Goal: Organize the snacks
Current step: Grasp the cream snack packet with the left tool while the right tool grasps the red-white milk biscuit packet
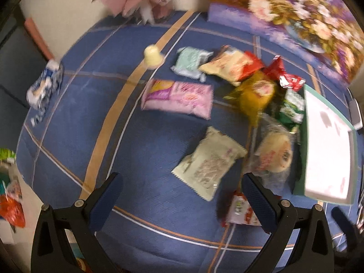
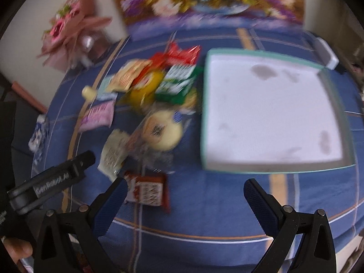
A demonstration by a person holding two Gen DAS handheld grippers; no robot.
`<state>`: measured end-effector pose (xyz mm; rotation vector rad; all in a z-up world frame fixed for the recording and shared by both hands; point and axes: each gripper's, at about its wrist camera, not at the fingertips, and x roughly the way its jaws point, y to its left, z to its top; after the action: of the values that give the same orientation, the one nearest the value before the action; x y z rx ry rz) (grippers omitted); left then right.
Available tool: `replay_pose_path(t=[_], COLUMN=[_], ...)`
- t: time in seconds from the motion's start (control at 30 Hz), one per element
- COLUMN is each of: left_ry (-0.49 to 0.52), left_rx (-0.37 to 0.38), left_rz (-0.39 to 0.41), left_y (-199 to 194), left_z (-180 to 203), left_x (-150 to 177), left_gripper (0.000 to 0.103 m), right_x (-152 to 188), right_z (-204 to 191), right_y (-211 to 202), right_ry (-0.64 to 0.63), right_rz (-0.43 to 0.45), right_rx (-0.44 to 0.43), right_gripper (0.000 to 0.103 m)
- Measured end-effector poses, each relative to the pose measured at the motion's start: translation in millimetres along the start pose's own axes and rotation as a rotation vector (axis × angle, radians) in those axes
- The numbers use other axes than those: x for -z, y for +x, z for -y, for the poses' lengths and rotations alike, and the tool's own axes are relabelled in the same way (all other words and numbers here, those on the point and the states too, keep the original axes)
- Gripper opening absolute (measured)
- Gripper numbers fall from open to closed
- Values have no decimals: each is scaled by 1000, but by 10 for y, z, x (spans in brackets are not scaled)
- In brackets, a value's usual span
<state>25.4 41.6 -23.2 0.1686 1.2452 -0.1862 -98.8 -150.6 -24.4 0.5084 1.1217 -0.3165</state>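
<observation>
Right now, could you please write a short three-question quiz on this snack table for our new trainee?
1. True or false: the teal box already holds several snack packets.
2. Which packet lies nearest the right gripper?
A. the pink packet
B. the red-and-white packet
C. the green packet
3. Fill in: both the left gripper and the right gripper are ____, with nothing between the fingers.

Key
1. False: its white inside is bare apart from some dark smudges.
2. B: it sits just ahead of the gripper's left finger.
3. Open.
</observation>
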Motion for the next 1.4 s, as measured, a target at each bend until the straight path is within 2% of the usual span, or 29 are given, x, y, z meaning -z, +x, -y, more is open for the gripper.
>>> replay_pose_path(t=[0.03,0.17,0.33,0.57,0.77,0.83,0.87,0.93,1.07,1.13,1.3,1.4], left_ry=[-17,-51,-20,74,120,137,149,154,165,157,133,117], left_rx=[24,100,119,136,144,144,158,185,162,163,173,181], left_rz=[18,-71,-96,-129,-116,-115,-126,-137,-102,-107,-105,-96], left_y=[31,238,428,658,854,866,874,845,865,854,780,698], left_z=[-36,-99,-47,153,290,367,459,530,682,681,678,706], left_x=[-4,-18,-91,-199,-310,-310,-341,-329,-282,-266,-173,-115], left_gripper=[103,103,103,103,102,98,91,80,66,63,59,57], right_x=[1,24,73,121,181,200,203,210,222,231,269,149], right_z=[-56,-206,-368,-595,-711,-702,-679,-610,-499,-455,-342,-262], right_y=[58,263,508,773,988,1022,1025,1007,957,944,946,891], right_ry=[-13,-38,-62,-109,-135,-132,-125,-106,-71,-57,-22,-9], right_rz=[-19,-76,-141,-189,-225,-222,-219,-219,-201,-195,-194,-184], right_rx=[0,0,4,15,46,57,63,53,39,25,-19,-56], right_gripper=[103,103,103,103,103,103,102,97,84,74,67,65])
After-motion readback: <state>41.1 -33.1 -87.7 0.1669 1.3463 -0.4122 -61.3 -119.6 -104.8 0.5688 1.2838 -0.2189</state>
